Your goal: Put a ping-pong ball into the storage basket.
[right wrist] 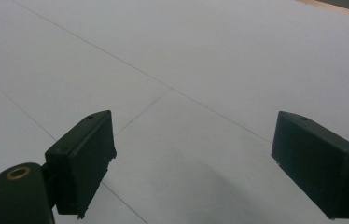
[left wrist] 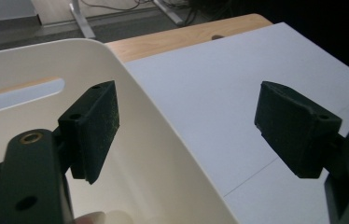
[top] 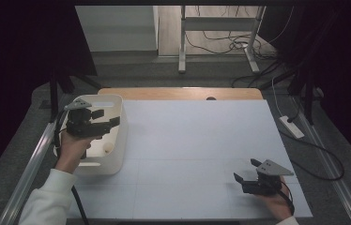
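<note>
- At the far left of the bench (top: 202,140), a white bin (top: 117,140) sits on the white surface, a small pale round object (top: 108,148) lying on its floor.
- The left gripper (top: 108,118) hangs over the bin's near-right rim; its 2 fingers (left wrist: 95,126) are spread wide, straddling the wall with nothing between them.
- Well apart, at the right near corner, the right gripper (top: 246,169) rests low on the bare bench, fingers (right wrist: 84,158) wide and empty.
</note>
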`<state>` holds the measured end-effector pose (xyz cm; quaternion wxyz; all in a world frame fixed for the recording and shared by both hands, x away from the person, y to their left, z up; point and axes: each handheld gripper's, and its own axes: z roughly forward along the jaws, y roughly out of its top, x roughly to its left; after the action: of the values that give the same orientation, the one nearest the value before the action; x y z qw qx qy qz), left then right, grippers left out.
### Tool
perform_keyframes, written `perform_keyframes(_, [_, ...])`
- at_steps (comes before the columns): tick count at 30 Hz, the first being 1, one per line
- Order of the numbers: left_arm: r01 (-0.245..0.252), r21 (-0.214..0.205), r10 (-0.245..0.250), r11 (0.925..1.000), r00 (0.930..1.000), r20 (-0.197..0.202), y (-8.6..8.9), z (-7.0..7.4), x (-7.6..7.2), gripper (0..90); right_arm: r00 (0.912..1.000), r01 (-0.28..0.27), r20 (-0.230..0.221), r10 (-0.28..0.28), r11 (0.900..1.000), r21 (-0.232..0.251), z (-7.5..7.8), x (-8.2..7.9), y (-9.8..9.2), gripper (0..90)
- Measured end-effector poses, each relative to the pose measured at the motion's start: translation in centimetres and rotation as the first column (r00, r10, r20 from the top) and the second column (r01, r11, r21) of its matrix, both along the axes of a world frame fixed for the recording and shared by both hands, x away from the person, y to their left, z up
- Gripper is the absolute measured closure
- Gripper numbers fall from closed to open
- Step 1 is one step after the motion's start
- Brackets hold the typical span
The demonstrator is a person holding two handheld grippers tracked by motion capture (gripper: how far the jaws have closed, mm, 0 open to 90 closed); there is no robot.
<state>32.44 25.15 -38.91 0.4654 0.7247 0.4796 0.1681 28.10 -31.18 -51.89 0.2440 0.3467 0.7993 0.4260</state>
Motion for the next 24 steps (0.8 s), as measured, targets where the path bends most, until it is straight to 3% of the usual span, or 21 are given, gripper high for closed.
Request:
perform_keyframes(10, [0.039, -0.045, -0.037, 0.9982, 0.998, 0.051, -0.7, 0.0, -1.1, 20.9, 1.0, 0.002, -0.002, -0.002, 1.0, 0.006, 0.1, -0.1, -0.1, 13.2])
perform_keyframes(24, [0.116, -0.084, -0.109, 0.9897, 0.9909, 0.079, -2.4, -0.3, -2.7, 19.2, 1.0, 0.005, 0.001, -0.005, 1.0, -0.001, 0.1, -0.2, 0.0, 13.3])
